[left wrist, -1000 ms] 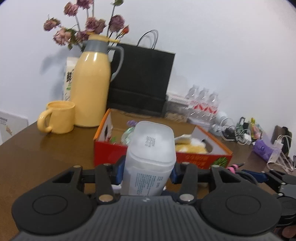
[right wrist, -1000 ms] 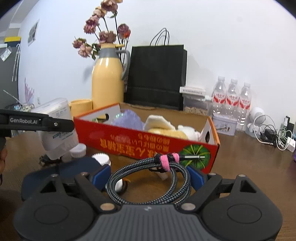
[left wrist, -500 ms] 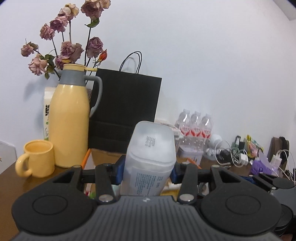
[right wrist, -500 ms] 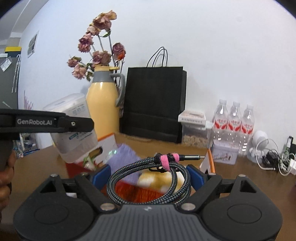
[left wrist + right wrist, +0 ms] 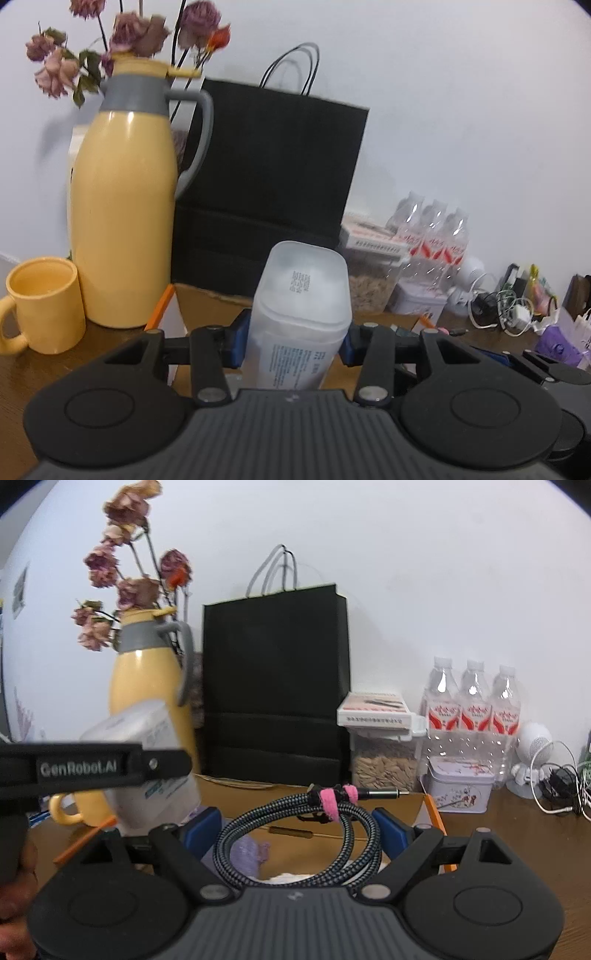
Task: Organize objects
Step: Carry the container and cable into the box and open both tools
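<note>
My left gripper [image 5: 291,341] is shut on a frosted white plastic container [image 5: 301,314] with a printed label, its blue pads pressing both sides. It hangs over the open cardboard box [image 5: 207,295] with orange edges. In the right wrist view the same container [image 5: 147,768] and the left gripper's black arm [image 5: 92,766] show at the left. My right gripper [image 5: 297,827] is shut on a coiled braided cable [image 5: 295,834] tied with a pink strap, held above the box [image 5: 406,805]. Inside the box lie a purple item [image 5: 247,853] and something white.
Behind the box stand a yellow thermos jug [image 5: 122,221] with dried flowers, a yellow mug [image 5: 40,302], a black paper bag [image 5: 273,184], a jar of seeds [image 5: 384,764], a small tin [image 5: 458,782], three water bottles [image 5: 472,698] and tangled chargers [image 5: 509,310] at the right. A hand [image 5: 14,886] shows at the left.
Both grippers have moved forward and slightly up, from in front of the red-fronted box to over its open top. The jug and black bag loom closer. Both grips are unchanged.
</note>
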`<move>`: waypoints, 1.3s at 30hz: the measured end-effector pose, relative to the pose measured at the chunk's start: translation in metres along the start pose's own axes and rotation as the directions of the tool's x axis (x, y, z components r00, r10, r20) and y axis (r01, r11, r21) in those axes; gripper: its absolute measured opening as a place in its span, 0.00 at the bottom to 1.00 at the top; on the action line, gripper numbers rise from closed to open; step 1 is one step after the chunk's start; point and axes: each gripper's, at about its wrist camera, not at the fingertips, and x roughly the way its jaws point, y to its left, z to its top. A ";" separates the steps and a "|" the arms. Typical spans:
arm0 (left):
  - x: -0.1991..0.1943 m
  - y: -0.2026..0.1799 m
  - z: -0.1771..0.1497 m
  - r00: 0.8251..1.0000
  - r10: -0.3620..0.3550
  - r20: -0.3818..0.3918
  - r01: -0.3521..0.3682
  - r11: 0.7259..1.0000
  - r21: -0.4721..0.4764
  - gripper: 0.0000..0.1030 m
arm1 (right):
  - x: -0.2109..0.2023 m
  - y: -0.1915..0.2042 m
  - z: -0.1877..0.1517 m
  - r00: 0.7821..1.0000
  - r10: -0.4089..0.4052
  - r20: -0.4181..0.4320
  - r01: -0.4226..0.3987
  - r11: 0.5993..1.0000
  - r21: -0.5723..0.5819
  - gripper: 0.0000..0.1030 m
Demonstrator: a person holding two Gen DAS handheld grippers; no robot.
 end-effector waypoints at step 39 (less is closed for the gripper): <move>-0.047 0.004 0.003 0.993 0.010 0.118 -0.011 1.000 0.005 1.00 | -0.022 -0.005 0.001 0.999 -0.039 0.006 0.039 0.999 -0.023 1.00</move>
